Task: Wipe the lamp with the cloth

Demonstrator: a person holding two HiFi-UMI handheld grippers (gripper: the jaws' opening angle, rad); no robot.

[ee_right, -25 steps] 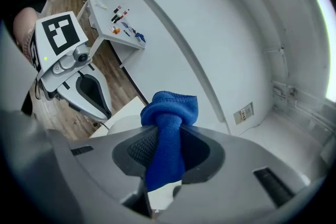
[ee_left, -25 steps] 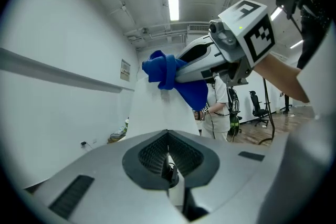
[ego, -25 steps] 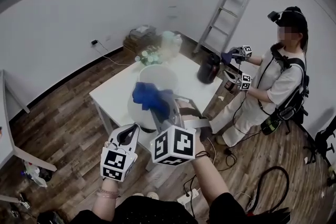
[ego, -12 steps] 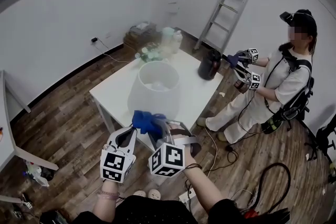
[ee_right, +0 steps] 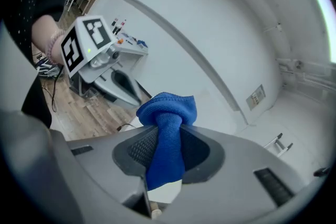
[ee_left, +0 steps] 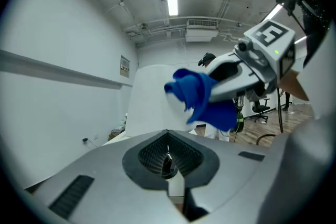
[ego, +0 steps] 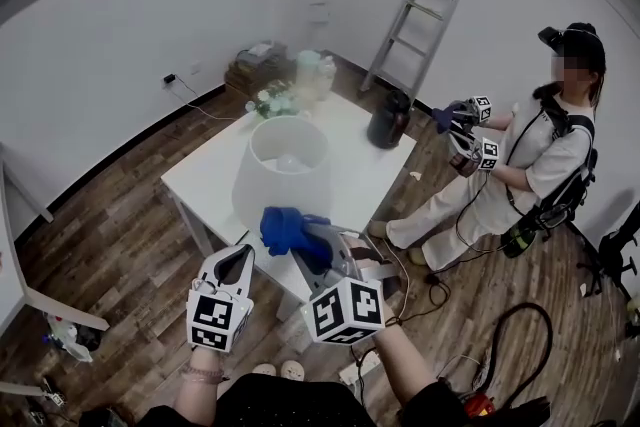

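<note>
The lamp point(ego: 285, 177) is a tall white shade, open at the top, standing on the white table point(ego: 205, 180). In the left gripper view the lamp point(ee_left: 149, 107) fills the middle. My right gripper point(ego: 305, 237) is shut on a blue cloth point(ego: 288, 227) at the lower front of the shade. The right gripper view shows the blue cloth point(ee_right: 167, 136) bunched between the jaws of the right gripper point(ee_right: 165, 147). My left gripper point(ego: 236, 262) hangs just left of it, shut and empty. From the left gripper point(ee_left: 168, 157) I see the cloth point(ee_left: 202, 97) beside the shade.
A dark jar point(ego: 388, 123) stands at the table's far right corner, bottles and a plant point(ego: 292, 87) at its far edge. Another person point(ego: 520, 165) with two grippers stands right of the table. A ladder point(ego: 420, 5) leans on the back wall. Cables point(ego: 500, 345) lie on the floor.
My right gripper has come down with the cloth from the upper side of the shade to its lower front. The left gripper has kept its place.
</note>
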